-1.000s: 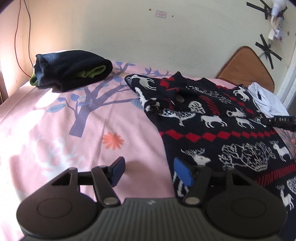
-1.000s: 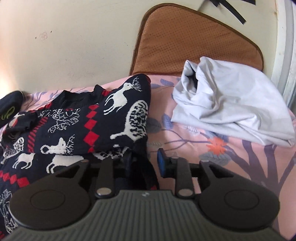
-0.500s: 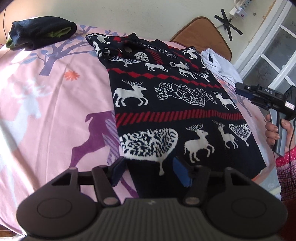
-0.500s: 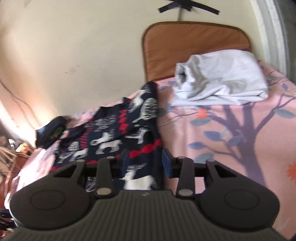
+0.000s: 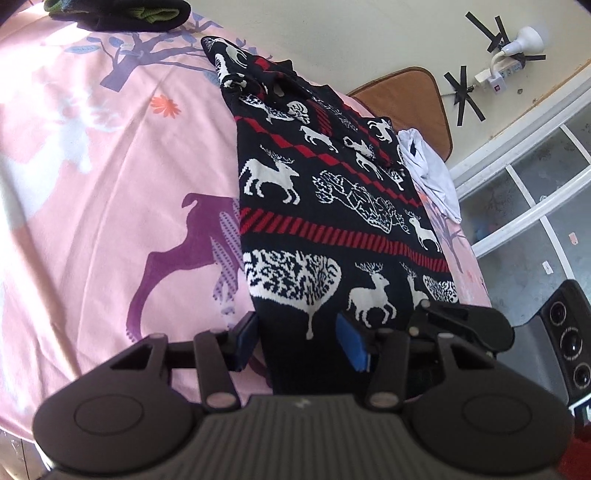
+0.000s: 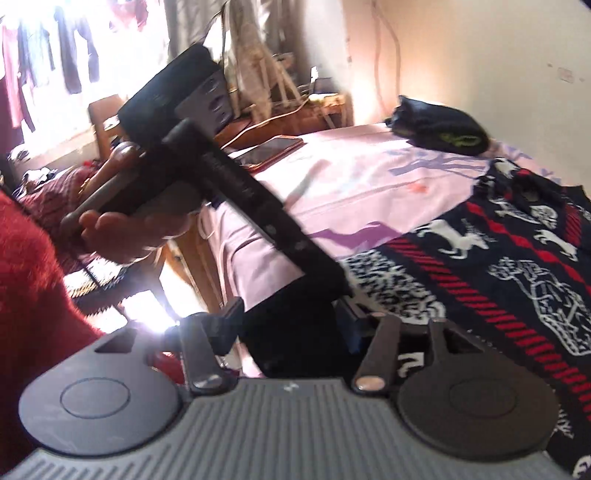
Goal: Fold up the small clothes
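A dark knit sweater [image 5: 332, 206] with white deer and red stripes lies flat on the pink bed sheet [image 5: 110, 184], collar far, hem near. My left gripper [image 5: 299, 341] straddles the hem's left corner. Its jaws are closing with the cloth between the blue pads, which do not press on it. My right gripper [image 6: 291, 328] hovers at the same hem from the right, jaws opening; dark hem and the left tool's tip lie between them. The right gripper's fingers [image 5: 461, 321] show beside the left one. The sweater [image 6: 517, 258] spreads to the right in the right wrist view.
A folded dark garment [image 5: 122, 11] with green trim sits at the bed's far corner. A crumpled white garment [image 5: 432, 170] lies by a brown cushion [image 5: 406, 96]. A hand [image 6: 122, 232] in a red sleeve [image 6: 29, 295] holds the left tool. A red-cased tablet [image 6: 273, 147] lies beyond the bed edge.
The left gripper drew back along the sweater to its hem and narrowed its jaws. The right gripper swung from the far corner by the white garment to the hem, rolling and opening wider.
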The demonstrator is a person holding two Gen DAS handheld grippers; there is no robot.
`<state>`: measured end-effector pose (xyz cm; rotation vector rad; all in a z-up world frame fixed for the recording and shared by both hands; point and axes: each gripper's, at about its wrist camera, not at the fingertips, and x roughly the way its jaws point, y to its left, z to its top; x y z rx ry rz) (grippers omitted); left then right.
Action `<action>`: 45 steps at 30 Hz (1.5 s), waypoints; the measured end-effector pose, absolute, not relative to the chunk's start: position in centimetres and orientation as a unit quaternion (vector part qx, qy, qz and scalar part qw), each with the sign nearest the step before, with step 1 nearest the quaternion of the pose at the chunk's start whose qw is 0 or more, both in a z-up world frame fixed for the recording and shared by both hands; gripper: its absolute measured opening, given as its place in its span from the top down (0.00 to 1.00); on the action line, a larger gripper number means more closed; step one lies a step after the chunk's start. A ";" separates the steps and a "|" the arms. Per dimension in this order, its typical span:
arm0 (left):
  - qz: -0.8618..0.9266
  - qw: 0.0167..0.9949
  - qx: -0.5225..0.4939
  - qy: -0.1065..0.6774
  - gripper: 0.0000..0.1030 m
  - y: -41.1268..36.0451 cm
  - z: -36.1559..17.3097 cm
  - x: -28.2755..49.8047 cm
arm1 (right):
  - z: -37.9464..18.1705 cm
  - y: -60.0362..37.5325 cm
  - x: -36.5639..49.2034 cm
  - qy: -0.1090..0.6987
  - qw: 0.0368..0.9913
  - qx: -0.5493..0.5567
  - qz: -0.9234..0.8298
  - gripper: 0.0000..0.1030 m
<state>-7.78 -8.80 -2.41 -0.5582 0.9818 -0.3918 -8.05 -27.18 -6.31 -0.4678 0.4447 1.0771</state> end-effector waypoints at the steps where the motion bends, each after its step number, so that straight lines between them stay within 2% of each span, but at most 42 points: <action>1: -0.187 0.826 -0.263 0.462 0.55 -9.0 -2.5 -7.6 | -6.6 -26.6 -8.1 0.213 0.803 -0.227 0.508 0.30; 5: -0.193 0.824 -0.269 0.461 0.55 -9.3 -2.5 -7.4 | -7.9 -24.5 -7.8 0.226 0.801 -0.255 0.493 0.29; 8: -0.198 0.823 -0.279 0.454 0.55 -9.1 -2.3 -7.4 | -8.8 -23.4 -8.2 0.200 0.808 -0.294 0.470 0.32; 10: -0.202 0.825 -0.281 0.447 0.55 -8.9 -2.0 -7.6 | -8.6 -23.7 -8.3 0.193 0.817 -0.292 0.457 0.59; 11: -0.204 0.827 -0.279 0.444 0.55 -8.9 -1.8 -7.7 | -8.3 -23.9 -8.1 0.195 0.820 -0.286 0.455 0.65; 12: -0.205 0.830 -0.275 0.439 0.55 -8.8 -1.6 -7.8 | -7.9 -24.3 -7.6 0.202 0.820 -0.270 0.461 0.83; 13: -0.206 0.834 -0.271 0.435 0.53 -8.7 -1.4 -7.9 | -7.4 -24.8 -7.2 0.211 0.821 -0.252 0.466 0.87; 15: -0.204 0.840 -0.264 0.429 0.46 -8.4 -1.2 -8.1 | -6.6 -25.5 -6.4 0.229 0.824 -0.206 0.475 0.88; 17: -0.204 0.837 -0.266 0.432 0.31 -8.2 -1.5 -8.0 | -5.8 -26.2 -5.7 0.244 0.823 -0.158 0.488 0.88; 18: -0.205 0.834 -0.269 0.436 0.31 -8.1 -1.7 -7.8 | -5.5 -26.4 -5.5 0.249 0.822 -0.140 0.493 0.88; 19: -0.207 0.831 -0.270 0.441 0.32 -8.2 -2.0 -7.6 | -5.2 -26.3 -5.4 0.251 0.821 -0.129 0.496 0.88; 21: -0.214 0.827 -0.268 0.446 0.45 -8.4 -2.2 -7.5 | -5.0 -25.7 -5.4 0.256 0.817 -0.110 0.505 0.92; 23: -0.226 0.824 -0.264 0.447 0.85 -8.5 -2.1 -7.5 | -4.9 -24.9 -5.7 0.257 0.812 -0.100 0.514 0.92; 24: -0.227 0.827 -0.261 0.442 0.90 -8.5 -1.9 -7.6 | -4.8 -24.3 -6.0 0.253 0.816 -0.108 0.509 0.92; 33: -0.207 0.855 -0.266 0.395 0.93 -5.1 0.6 -10.8 | -3.9 -21.6 -6.4 0.235 0.806 -0.093 0.535 0.92; 38: -0.169 0.844 -0.268 0.434 0.93 -4.7 -2.1 -10.4 | -6.0 -20.7 -4.6 0.273 0.798 -0.076 0.532 0.92; 40: -0.161 0.838 -0.260 0.453 0.93 -5.1 -3.4 -9.9 | -7.5 -20.6 -3.5 0.312 0.795 -0.076 0.514 0.87; 42: -0.172 0.838 -0.259 0.447 0.91 -4.9 -3.1 -9.8 | -8.0 -21.1 -2.6 0.345 0.787 -0.066 0.507 0.86; 44: -0.176 0.851 -0.246 0.428 0.88 -4.8 -1.9 -10.0 | -6.7 -22.9 -2.8 0.326 0.792 -0.042 0.515 0.84; 45: -0.177 0.857 -0.241 0.420 0.85 -4.7 -1.3 -10.0 | -5.6 -24.2 -3.0 0.302 0.800 -0.033 0.518 0.79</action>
